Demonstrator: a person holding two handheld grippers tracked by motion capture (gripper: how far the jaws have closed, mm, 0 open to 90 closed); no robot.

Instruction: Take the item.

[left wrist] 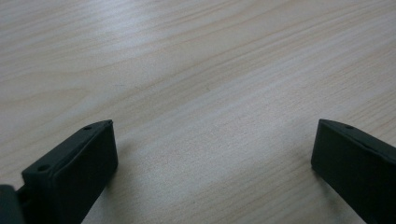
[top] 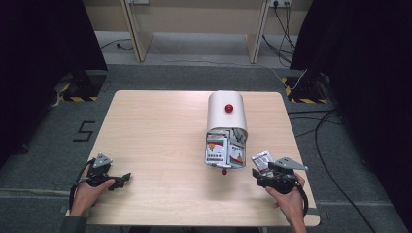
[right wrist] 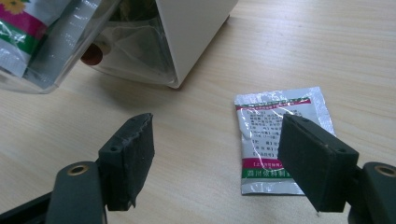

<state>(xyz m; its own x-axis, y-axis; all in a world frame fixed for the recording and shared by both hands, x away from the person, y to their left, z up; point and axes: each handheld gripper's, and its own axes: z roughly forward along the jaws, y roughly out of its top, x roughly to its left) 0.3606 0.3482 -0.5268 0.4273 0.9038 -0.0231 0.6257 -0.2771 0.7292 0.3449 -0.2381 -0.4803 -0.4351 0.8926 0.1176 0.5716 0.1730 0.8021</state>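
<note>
A white box [top: 226, 112] with a rounded lid and a red knob [top: 229, 108] lies on its side at the table's middle right; its clear drawer [top: 223, 153] is pulled out towards me and holds several printed sachets. One silver sachet [top: 263, 160] [right wrist: 280, 140] lies flat on the table just right of the drawer. My right gripper [top: 257, 175] [right wrist: 219, 154] stands open low over the table, its right jaw in front of the sachet's edge, nothing held. My left gripper [top: 124, 178] [left wrist: 212, 158] rests open near the front left, bare wood between its jaws.
The light wooden table [top: 160, 131] has open surface across its left half and back. Beyond it are a grey floor, cables [top: 320, 131] at the right, black curtains on both sides and yellow-black striped feet [top: 73, 97] at the far corners.
</note>
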